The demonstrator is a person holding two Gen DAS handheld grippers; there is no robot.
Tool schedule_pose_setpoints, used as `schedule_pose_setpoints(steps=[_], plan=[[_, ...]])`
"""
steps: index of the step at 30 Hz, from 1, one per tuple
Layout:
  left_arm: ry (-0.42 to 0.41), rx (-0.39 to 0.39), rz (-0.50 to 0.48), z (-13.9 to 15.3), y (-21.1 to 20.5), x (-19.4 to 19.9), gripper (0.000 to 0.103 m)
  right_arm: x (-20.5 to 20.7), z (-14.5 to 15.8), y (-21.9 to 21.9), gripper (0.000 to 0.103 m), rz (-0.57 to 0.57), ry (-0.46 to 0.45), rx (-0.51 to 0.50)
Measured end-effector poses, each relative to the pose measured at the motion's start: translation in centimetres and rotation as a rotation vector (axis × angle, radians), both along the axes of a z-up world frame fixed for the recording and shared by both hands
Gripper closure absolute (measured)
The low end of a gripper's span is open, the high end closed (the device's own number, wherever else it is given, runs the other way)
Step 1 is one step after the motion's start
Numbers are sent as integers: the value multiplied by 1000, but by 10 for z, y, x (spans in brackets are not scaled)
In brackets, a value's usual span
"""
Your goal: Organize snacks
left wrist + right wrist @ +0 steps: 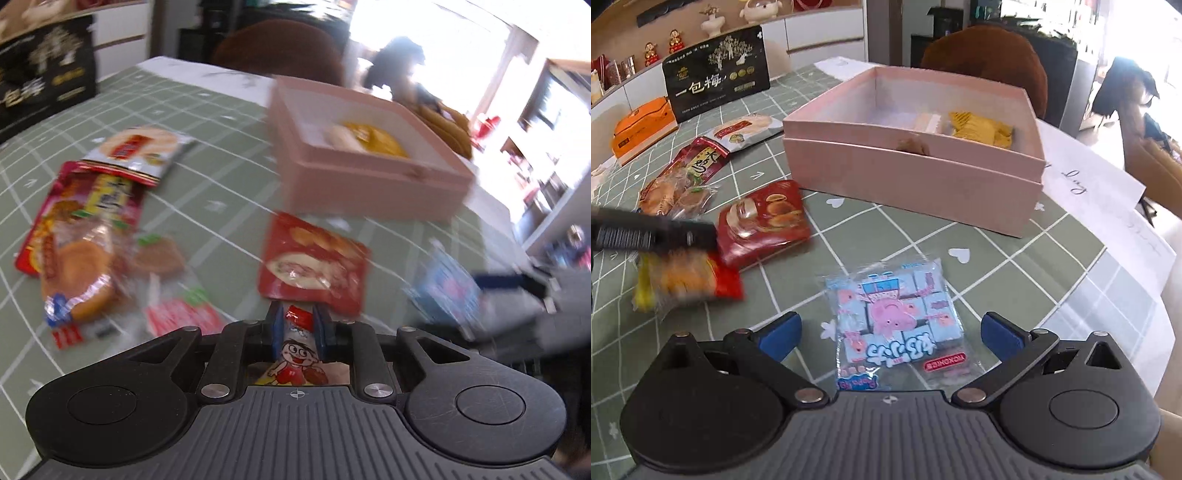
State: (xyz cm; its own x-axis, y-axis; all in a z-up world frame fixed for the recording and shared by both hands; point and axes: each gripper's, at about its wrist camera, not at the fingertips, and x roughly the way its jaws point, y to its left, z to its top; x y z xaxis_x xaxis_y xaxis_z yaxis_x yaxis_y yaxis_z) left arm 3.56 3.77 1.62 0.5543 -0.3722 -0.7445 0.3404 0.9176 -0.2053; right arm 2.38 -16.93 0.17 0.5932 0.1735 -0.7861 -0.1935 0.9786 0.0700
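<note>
Your left gripper was clamped on a cartoon-boy snack packet, held above the green checked tablecloth. Just ahead lay a red pastry packet, then the pink box. Your right gripper hovered low with jaws wide apart around the blue pig-print candy pack.

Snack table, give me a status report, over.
Left gripper shut on cartoon snack packet. Right gripper open, blue candy pack between its fingers. Pink box open ahead; red packet lies in between.
</note>
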Motion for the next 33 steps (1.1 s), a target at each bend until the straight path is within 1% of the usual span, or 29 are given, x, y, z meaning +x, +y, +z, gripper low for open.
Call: schedule_pose_setpoints(steps=[3,5,7,9,11,14,15,16,17,18,19,20,21,24,28,30,32,33], plan=[[1,14,-29,-1,-5,-21,80,3,12,2,1,32,-14,64],[8,20,-21,0,-5,-31,80,9,21,11,0,69,-36,65],[24,12,-2,1,-3,-39,80,20,28,26,0,134,-51,61],[32,-22,27,4,3,-43,79,34,31,41,0,214,-50,60],[23,-40,57,10,10,-46,78,50,28,58,0,281,-41,53],[14,-53,90,19,21,-51,78,76,16,74,1,322,23,44],[13,-62,94,22,25,-53,78,82,11,76,3,326,50,45],[7,-71,92,25,27,-57,78,83,9,76,5,323,56,40],[-2,-75,81,28,28,-60,78,81,9,76,12,317,41,25],[-11,-71,61,31,27,-64,78,79,11,74,21,312,37,23],[-17,-57,37,33,23,-69,78,76,13,70,26,299,38,24],[-24,-35,8,35,19,-74,78,74,15,64,34,285,47,36],[-32,-5,-22,36,14,-79,78,71,15,56,37,269,54,44],[-58,103,-121,34,-6,-96,77,57,15,30,37,203,34,21],[-68,268,-226,17,-35,-103,76,44,16,-6,35,139,45,34],[-106,311,-259,13,-47,-104,71,39,20,-18,33,111,37,34],[-133,339,-258,10,-55,-100,71,31,27,-30,32,89,14,30],[-152,349,-249,8,-59,-96,70,27,30,-35,29,78,2,28]])
